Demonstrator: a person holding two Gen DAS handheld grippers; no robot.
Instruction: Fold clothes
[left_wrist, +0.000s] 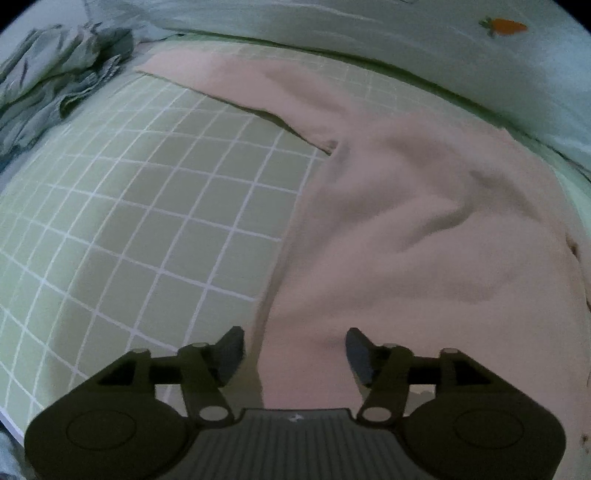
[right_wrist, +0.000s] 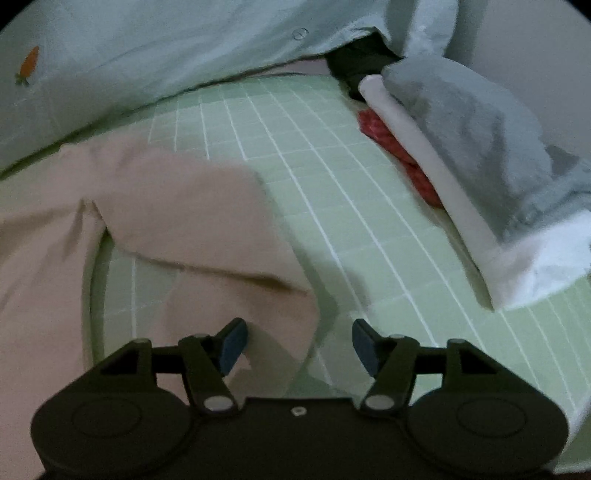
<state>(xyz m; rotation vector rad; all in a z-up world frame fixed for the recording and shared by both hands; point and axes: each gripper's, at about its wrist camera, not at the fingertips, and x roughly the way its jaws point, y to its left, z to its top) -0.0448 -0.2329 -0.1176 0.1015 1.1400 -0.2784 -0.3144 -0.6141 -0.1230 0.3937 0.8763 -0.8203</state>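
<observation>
The pink garment (left_wrist: 424, 229) lies spread on the green checked sheet (left_wrist: 147, 206), just below the pale quilt with the carrot motif (left_wrist: 504, 26). It looks soft, light and limp, likely a knit; it should drape and wrinkle rather than hold shape, so it is best pinched at a hem, a cuff or a shoulder corner, where the cloth is doubled. One sleeve (right_wrist: 207, 236) lies bent toward the sheet's open area. The left gripper (left_wrist: 295, 350) hovers over the garment's near edge, jaws apart, nothing between them. The right gripper (right_wrist: 299, 343) stands open too, beside the sleeve end; whether one pad brushes the cloth is hard to tell. A stack of folded clothes (right_wrist: 480, 177) sits farther from the quilt's carrot, a crumpled grey-green garment (left_wrist: 55, 81) opposite.
</observation>
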